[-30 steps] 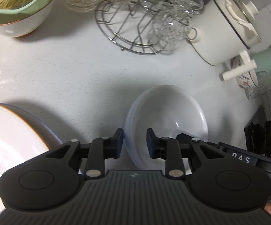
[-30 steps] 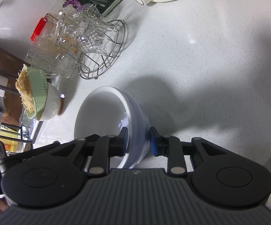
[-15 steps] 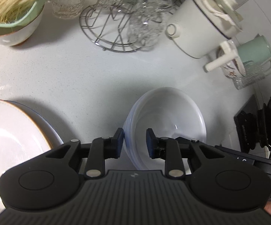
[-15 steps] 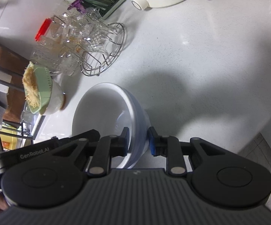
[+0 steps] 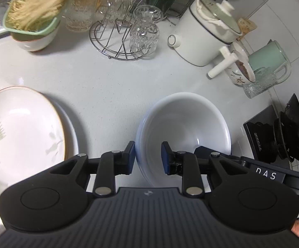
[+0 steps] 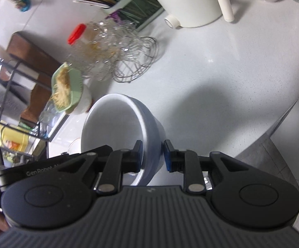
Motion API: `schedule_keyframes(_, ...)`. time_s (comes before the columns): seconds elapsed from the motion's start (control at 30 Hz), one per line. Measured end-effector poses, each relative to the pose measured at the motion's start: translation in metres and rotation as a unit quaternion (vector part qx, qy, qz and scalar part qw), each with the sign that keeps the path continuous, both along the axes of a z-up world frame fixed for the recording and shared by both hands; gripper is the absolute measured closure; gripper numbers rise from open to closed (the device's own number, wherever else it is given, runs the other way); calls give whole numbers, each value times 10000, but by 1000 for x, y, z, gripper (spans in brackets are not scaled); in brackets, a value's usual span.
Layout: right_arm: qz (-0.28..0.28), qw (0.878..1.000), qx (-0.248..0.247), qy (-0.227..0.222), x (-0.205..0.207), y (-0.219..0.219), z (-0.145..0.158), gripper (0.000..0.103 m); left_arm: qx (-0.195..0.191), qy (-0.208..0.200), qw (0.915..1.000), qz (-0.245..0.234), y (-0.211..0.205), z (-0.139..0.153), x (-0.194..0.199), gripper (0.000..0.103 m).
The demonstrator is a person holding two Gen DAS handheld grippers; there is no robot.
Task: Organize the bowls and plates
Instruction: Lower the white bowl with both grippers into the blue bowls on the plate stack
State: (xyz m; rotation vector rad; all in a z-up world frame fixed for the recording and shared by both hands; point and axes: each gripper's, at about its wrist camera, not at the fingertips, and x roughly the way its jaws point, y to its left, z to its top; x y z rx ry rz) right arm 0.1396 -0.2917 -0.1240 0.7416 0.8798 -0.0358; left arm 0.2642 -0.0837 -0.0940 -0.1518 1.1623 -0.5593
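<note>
Left tongs (image 5: pixel 147 155) and right tongs (image 6: pixel 151 154) clamped on opposite rims of white bowl (image 5: pixel 186 124): shared load, kept level above desk (image 5: pixel 108 86).

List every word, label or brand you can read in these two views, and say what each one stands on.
"DAS": white letters on the right gripper's body, seen from the left wrist view.
"GenRobot": cut off after that, on the left gripper's body, seen from the right wrist view.
Black stand: small white print, too blurred to read.
Patterned cup: tiny markings, unreadable.
</note>
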Motion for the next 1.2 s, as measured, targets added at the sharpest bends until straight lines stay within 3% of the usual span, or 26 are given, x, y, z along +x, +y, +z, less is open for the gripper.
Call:
schedule_keyframes(0.2,222,9992,-62,-313,-27,10,20,78,14,-216,9996,185,17,23,-43,73)
schedule_keyframes(0.5,575,9970,32,-526,-48,30,23,78,45,-227,9978,623,49,28,-76,73)
schedule_keyframes(0.9,854,9936,-109,-733,-17,74,40,78,-216,-408,9952,860,107,37,-47,73)
schedule_keyframes(1.2,1151,9910,-180,-666,24,119,36,78,-264,-338,9932,1086,161,21,-17,73)
